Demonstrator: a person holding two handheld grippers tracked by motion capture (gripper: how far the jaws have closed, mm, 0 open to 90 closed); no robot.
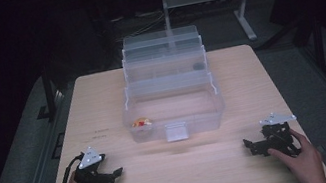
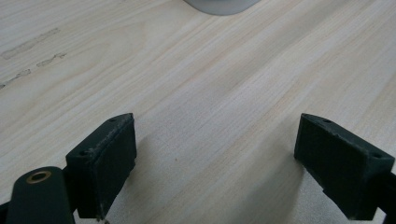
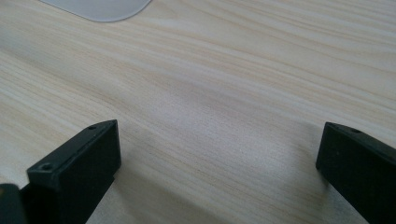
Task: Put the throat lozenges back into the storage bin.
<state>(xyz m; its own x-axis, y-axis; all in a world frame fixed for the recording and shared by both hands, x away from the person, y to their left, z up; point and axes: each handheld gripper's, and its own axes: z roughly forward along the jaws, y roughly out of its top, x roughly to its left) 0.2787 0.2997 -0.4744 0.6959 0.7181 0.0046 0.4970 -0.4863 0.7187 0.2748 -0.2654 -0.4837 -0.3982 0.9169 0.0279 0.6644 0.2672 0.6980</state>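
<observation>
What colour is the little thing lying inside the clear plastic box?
Red and yellow, as far as the high view shows; the small object sits in the box's front left corner.

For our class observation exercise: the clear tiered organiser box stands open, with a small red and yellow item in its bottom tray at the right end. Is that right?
Not quite. In the high view, the small red and yellow item lies at the left end of the bottom tray of the clear tiered organiser box, not the right.

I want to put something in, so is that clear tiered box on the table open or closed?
Open. The clear tiered box has its trays stepped back, and a small red-and-yellow thing lies in the exposed bottom bin.
</observation>
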